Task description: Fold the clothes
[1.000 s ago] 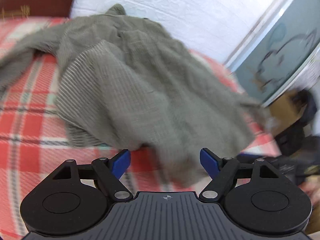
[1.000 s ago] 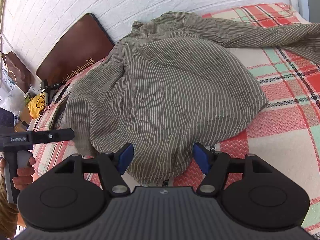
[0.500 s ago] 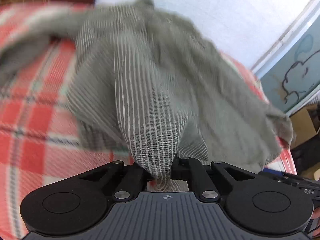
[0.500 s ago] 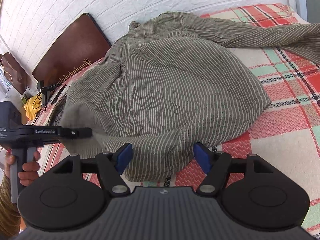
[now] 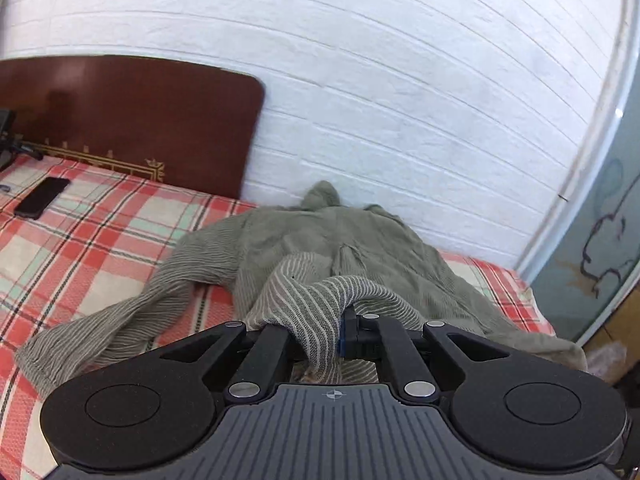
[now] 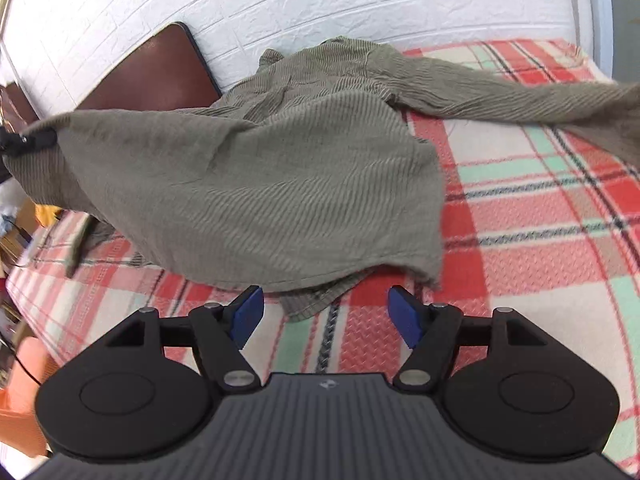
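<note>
Olive striped shirt is spread on the plaid bedcover, collar against the white brick wall. Its hem is pinched in the left gripper, jaws pressed together on the fabric. Only the right wrist view shows that corner lifted off the bed at far left, and the right gripper spread wide, nothing between the pads. Only the left view shows one phone. Counted: one shirt, two grippers, one headboard.
</note>
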Demonstrator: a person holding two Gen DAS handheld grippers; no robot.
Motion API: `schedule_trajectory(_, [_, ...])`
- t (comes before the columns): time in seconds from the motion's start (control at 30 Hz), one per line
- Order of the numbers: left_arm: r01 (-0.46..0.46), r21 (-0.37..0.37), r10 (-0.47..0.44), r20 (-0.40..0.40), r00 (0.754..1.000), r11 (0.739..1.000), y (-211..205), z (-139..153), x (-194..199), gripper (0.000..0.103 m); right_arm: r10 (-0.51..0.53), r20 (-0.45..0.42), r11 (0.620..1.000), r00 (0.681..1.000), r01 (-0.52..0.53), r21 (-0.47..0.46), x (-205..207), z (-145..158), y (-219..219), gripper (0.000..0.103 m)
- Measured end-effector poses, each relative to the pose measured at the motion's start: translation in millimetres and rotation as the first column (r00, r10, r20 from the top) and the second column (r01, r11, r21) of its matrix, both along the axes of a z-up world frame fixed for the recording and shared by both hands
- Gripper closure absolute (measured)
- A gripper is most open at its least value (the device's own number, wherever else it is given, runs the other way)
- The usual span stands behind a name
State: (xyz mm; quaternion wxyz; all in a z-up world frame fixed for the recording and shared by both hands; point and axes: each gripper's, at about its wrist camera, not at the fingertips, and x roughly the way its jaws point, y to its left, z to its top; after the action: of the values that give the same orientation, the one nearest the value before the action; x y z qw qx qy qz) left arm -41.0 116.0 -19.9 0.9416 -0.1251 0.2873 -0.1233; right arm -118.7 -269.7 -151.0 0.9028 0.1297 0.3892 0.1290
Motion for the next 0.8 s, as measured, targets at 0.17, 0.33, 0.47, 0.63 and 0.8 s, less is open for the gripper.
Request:
schedule_trajectory(0.17, [-0.001, 0.016, 0.001, -0.027, 1.000, 1.000, 5, -8, 7, 0.094, -0.028, 0.027, 0.989, 0.999, 0.031, -0.141, 14, -4, 7, 0.030])
schedule_trajectory(0.33, [0.015, 0.025, -0.014, -0.030, 0.999, 1.000, 6, -6, 5, 0.090, -0.017, 0.092, 0.950, 0.996, 0.045, -0.309, 27, -7, 23, 0.030])
schedule_trajectory(0.47, [0.014, 0.028, -0.014, -0.017, 1.000, 1.000, 6, 2, 3, 0.081, 0.006, 0.144, 0.946, 0.990, 0.041, -0.320, 31, -2, 26, 0.073])
schedule_trajectory(0.63, [0.011, 0.049, -0.011, 0.009, 1.000, 0.999, 9, 15, -5, 0.080, 0.023, 0.196, 0.988, 0.980, 0.007, -0.155, 20, 31, 10, 0.101])
schedule_trajectory(0.8, [-0.001, 0.053, -0.002, 0.057, 0.998, 0.999, 13, 37, -9, 0.079, 0.000, 0.340, 0.993, 0.940, 0.040, -0.112, -9, 83, -6, 0.101])
